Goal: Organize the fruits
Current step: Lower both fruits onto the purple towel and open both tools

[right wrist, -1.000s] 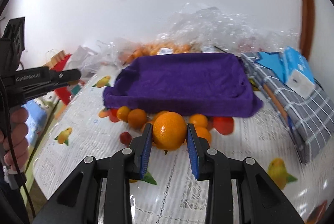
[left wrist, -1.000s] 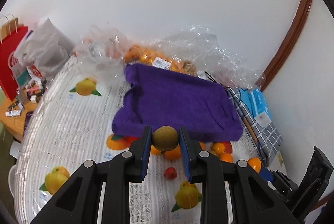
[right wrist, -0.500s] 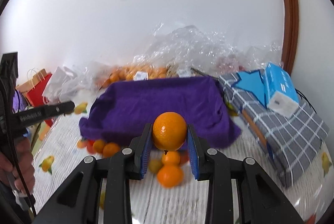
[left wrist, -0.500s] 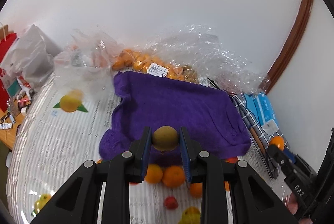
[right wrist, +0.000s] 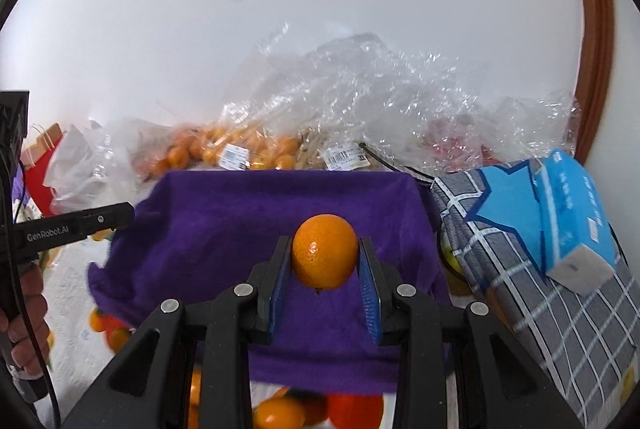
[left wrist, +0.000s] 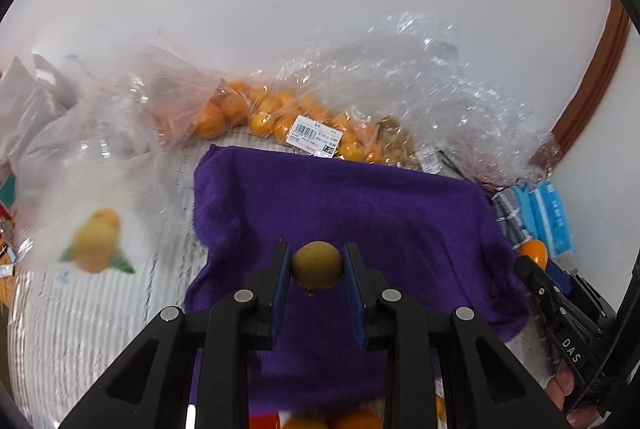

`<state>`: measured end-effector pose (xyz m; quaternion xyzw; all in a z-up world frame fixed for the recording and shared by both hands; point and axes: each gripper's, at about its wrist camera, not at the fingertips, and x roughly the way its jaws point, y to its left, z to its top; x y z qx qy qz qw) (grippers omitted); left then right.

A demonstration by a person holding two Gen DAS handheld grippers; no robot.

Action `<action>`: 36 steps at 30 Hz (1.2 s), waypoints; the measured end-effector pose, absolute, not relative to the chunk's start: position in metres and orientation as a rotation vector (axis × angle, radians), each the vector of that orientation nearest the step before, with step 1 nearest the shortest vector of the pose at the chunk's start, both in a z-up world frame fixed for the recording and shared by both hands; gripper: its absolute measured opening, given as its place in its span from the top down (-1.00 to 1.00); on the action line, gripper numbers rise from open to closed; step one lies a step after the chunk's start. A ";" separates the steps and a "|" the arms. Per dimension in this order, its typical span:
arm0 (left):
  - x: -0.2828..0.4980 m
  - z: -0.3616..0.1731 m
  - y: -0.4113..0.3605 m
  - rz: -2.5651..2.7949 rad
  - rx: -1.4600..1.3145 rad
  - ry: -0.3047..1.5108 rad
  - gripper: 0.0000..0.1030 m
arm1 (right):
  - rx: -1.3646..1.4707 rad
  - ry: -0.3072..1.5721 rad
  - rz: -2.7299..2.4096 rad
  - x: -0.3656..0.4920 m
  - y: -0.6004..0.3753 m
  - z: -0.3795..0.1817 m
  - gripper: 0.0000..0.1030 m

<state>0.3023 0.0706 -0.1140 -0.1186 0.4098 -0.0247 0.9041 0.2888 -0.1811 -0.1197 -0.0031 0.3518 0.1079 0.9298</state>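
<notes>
My left gripper (left wrist: 317, 269) is shut on a brownish-yellow round fruit (left wrist: 317, 264) and holds it above the near half of the purple cloth (left wrist: 360, 205). My right gripper (right wrist: 325, 261) is shut on an orange (right wrist: 325, 251) and holds it above the purple cloth (right wrist: 240, 221). The orange also shows at the right of the left wrist view (left wrist: 532, 254). The left gripper's finger shows at the left of the right wrist view (right wrist: 76, 223). Loose oranges and red fruits lie on the table below the cloth's near edge (right wrist: 280, 411).
Clear plastic bags with small oranges (left wrist: 272, 113) lie behind the cloth along the wall. A grey checked cloth (right wrist: 552, 309) with a blue tissue pack (right wrist: 572, 213) lies to the right. White bags (left wrist: 60, 117) lie on the fruit-print tablecloth (left wrist: 96, 241) to the left.
Both grippers have moved forward with their fruits, from above the loose fruits to above the purple cloth. Both remain shut.
</notes>
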 end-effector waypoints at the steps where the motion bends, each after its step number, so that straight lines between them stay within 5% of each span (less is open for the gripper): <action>1: 0.308 -0.119 0.070 -0.050 -0.236 0.857 0.51 | -0.011 0.734 0.215 0.295 -0.181 -0.126 0.38; 20: 0.336 -0.163 0.062 -0.049 -0.192 0.969 0.51 | 0.003 0.862 0.217 0.322 -0.181 -0.175 0.37; 23: 0.336 -0.164 0.062 -0.054 -0.186 0.969 0.50 | 0.013 0.865 0.220 0.320 -0.181 -0.174 0.20; 28: 0.324 -0.153 0.064 -0.017 -0.179 0.946 0.19 | 0.006 0.827 0.208 0.305 -0.183 -0.156 -0.29; 36: 0.279 -0.117 0.057 -0.024 -0.168 0.880 0.10 | 0.016 0.746 0.142 0.260 -0.192 -0.122 -0.46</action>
